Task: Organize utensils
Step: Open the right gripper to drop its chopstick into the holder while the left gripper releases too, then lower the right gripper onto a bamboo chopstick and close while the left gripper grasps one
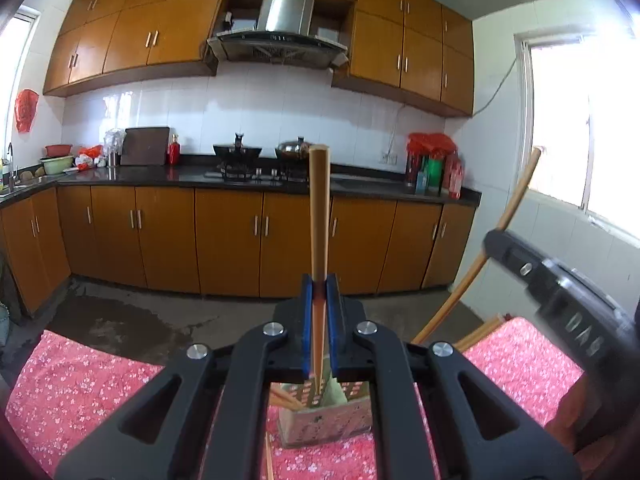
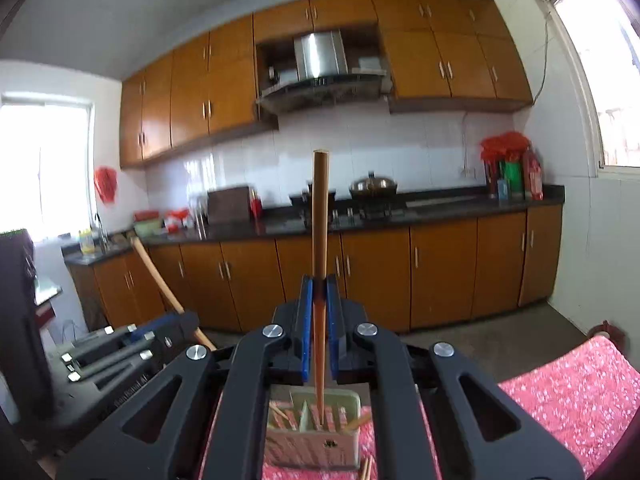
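My left gripper [image 1: 319, 285] is shut on an upright wooden chopstick [image 1: 319, 208]. The chopstick's lower tip points down into a pale slotted utensil holder [image 1: 352, 416] on the red floral tablecloth [image 1: 88, 380]. My right gripper [image 2: 319, 286] is likewise shut on a second upright chopstick [image 2: 320, 216], whose tip dips into the same holder [image 2: 312, 446]. Other chopsticks [image 2: 280, 416] lean inside that holder. In the left wrist view the right gripper [image 1: 494, 240] sits close on the right, its chopstick [image 1: 516, 200] slanted. In the right wrist view the left gripper [image 2: 180, 320] sits low on the left.
Loose chopsticks [image 2: 366, 468] lie on the cloth in front of the holder. Beyond the table's far edge is bare concrete floor [image 1: 160, 320], then orange cabinets and a dark counter [image 1: 160, 178] with a stove, pots and bottles. Windows stand at both sides.
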{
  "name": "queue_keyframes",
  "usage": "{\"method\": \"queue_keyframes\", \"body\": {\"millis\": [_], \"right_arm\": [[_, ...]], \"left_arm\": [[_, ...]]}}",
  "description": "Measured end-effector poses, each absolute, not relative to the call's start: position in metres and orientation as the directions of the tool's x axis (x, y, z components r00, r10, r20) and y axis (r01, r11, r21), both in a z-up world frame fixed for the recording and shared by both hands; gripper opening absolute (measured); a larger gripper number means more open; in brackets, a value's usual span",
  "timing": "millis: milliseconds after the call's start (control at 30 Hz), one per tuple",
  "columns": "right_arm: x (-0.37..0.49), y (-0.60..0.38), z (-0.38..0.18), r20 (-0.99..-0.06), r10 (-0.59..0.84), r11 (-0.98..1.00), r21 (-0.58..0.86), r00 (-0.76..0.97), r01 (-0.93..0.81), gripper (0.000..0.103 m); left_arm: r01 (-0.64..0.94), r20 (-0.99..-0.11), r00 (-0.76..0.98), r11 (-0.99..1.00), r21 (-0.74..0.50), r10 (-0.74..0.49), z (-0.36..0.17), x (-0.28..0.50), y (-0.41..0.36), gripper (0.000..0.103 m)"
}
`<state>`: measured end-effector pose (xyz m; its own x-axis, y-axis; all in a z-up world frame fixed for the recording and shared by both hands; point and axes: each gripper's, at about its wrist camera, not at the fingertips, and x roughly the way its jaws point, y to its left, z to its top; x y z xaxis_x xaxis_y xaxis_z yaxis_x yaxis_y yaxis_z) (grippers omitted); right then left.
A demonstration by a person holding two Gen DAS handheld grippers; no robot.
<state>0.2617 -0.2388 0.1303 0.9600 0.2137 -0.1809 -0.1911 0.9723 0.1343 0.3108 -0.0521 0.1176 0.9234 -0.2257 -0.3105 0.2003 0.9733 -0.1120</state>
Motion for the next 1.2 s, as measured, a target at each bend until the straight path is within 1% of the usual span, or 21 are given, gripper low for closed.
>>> {"method": "queue_keyframes", "body": {"millis": [67,133,167,200,233,333,433,500,533,567,633,667,700,733,767,800,900,1000,1067,1100,1200], "right_arm": [[0.265,-0.238,0.124,-0.213,0.208,0.975,0.125,0.955,-0.184,0.008],[0.262,-0.241,0.123,-0.229,0.203,0.976,0.13,0.952,-0.177,0.011],[0.258,-0.244,0.126,-0.225,0.202,0.975,0.133,0.953,-0.176,0.013],[0.254,-0.246,0.129,-0.217,0.197,0.976,0.131,0.956,-0.171,0.019],[0.247,-0.25,0.134,-0.205,0.19,0.978,0.129,0.96,-0.166,0.025],[0.229,-0.262,0.142,-0.192,0.177,0.979,0.137,0.965,-0.152,0.027],[0.207,-0.28,0.137,-0.214,0.164,0.978,0.165,0.963,-0.129,0.027],[0.191,-0.293,0.118,-0.271,0.147,0.979,0.18,0.951,-0.1,0.027],[0.188,-0.297,0.106,-0.306,0.14,0.979,0.183,0.941,-0.087,0.027],[0.186,-0.3,0.091,-0.354,0.135,0.981,0.182,0.925,-0.074,0.027],[0.19,-0.301,0.043,-0.501,0.135,0.984,0.172,0.855,-0.055,0.026],[0.193,-0.301,0.025,-0.553,0.141,0.983,0.175,0.821,-0.051,0.026],[0.195,-0.299,-0.004,-0.623,0.165,0.979,0.198,0.764,-0.05,0.022],[0.197,-0.297,-0.024,-0.667,0.193,0.973,0.222,0.719,-0.055,0.018],[0.198,-0.294,-0.041,-0.701,0.217,0.969,0.241,0.68,-0.061,0.018],[0.198,-0.288,-0.058,-0.727,0.241,0.964,0.257,0.643,-0.071,0.017],[0.199,-0.272,-0.083,-0.765,0.254,0.963,0.253,0.591,-0.087,0.017],[0.202,-0.26,-0.097,-0.79,0.242,0.969,0.231,0.563,-0.093,0.017],[0.203,-0.257,-0.1,-0.789,0.226,0.973,0.212,0.571,-0.092,0.014],[0.202,-0.256,-0.099,-0.792,0.206,0.978,0.189,0.574,-0.091,0.008],[0.204,-0.267,-0.1,-0.793,0.134,0.988,0.15,0.594,-0.023,0.008]], "left_arm": [[0.194,-0.328,0.918,0.973,-0.124,-0.224,0.114,0.312,-0.049,0.01],[0.187,-0.326,0.919,0.973,-0.133,-0.221,0.114,0.309,-0.043,0.017],[0.183,-0.323,0.921,0.973,-0.14,-0.219,0.116,0.306,-0.04,0.022],[0.181,-0.32,0.922,0.973,-0.146,-0.22,0.118,0.304,-0.037,0.025],[0.183,-0.313,0.923,0.971,-0.154,-0.224,0.122,0.299,-0.033,0.026],[0.185,-0.29,0.929,0.968,-0.171,-0.229,0.133,0.279,-0.019,0.031],[0.167,-0.292,0.933,0.971,-0.171,-0.212,0.134,0.253,-0.002,0.035],[0.146,-0.307,0.932,0.975,-0.167,-0.193,0.125,0.234,0.011,0.04],[0.122,-0.332,0.928,0.98,-0.158,-0.169,0.114,0.224,0.019,0.041],[0.108,-0.349,0.924,0.983,-0.151,-0.155,0.107,0.22,0.023,0.042],[0.058,-0.426,0.899,0.991,-0.117,-0.103,0.076,0.212,0.034,0.042],[0.033,-0.477,0.876,0.994,-0.1,-0.077,0.054,0.211,0.039,0.042],[0.018,-0.515,0.855,0.995,-0.094,-0.064,0.039,0.211,0.042,0.042],[0.005,-0.559,0.827,0.995,-0.095,-0.057,0.022,0.211,0.045,0.041],[-0.003,-0.606,0.792,0.994,-0.113,-0.066,0.002,0.211,0.049,0.041],[-0.009,-0.63,0.773,0.992,-0.13,-0.075,-0.01,0.21,0.051,0.041],[-0.023,-0.687,0.719,0.985,-0.169,-0.101,-0.045,0.208,0.054,0.038],[-0.017,-0.711,0.692,0.983,-0.185,-0.121,-0.061,0.208,0.051,0.037],[-0.007,-0.72,0.681,0.983,-0.185,-0.131,-0.067,0.208,0.05,0.037],[-0.003,-0.723,0.678,0.983,-0.184,-0.133,-0.073,0.206,0.045,0.036],[0.013,-0.737,0.659,0.981,-0.192,-0.153,-0.078,0.211,0.039,0.033]]}}
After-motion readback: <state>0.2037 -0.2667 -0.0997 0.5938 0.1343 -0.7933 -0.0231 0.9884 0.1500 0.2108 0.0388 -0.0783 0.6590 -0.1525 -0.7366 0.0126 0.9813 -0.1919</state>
